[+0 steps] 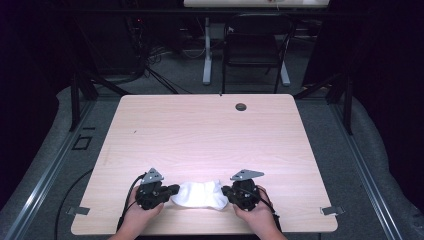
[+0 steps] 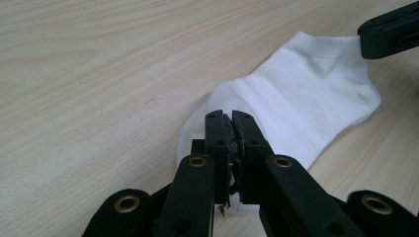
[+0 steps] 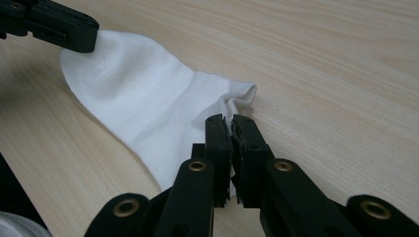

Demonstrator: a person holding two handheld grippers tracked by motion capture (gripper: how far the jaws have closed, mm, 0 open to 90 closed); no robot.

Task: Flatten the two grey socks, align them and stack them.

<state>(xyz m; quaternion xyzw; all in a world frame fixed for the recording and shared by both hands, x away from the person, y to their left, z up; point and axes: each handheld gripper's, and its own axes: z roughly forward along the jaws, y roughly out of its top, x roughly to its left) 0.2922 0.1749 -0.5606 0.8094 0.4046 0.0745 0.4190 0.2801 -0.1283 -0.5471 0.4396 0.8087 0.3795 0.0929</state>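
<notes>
A white sock (image 1: 200, 194) lies on the table (image 1: 200, 130), close to the near edge, right in front of the person. It lies flat, and it sits between the two grippers.

The left gripper (image 2: 230, 120) has its jaws pressed together on one end of the sock. A bit of white cloth is pinched between them. The right gripper (image 3: 230, 122) has its jaws pressed together too, on the other end of the sock, where the cloth is bunched up a little.

From the high view, the left hand (image 1: 142, 212) and the right hand (image 1: 255, 212) hold the grippers low and pointing at each other, one at each end. I think they hold it this way so the sock stays spread out and does not fold or slide. With a grip on both ends, the person could lift it, pull it straight, or fold it over.

The rest of the table is bare wood, but for a small dark hole (image 1: 241, 106) near the far edge.
</notes>
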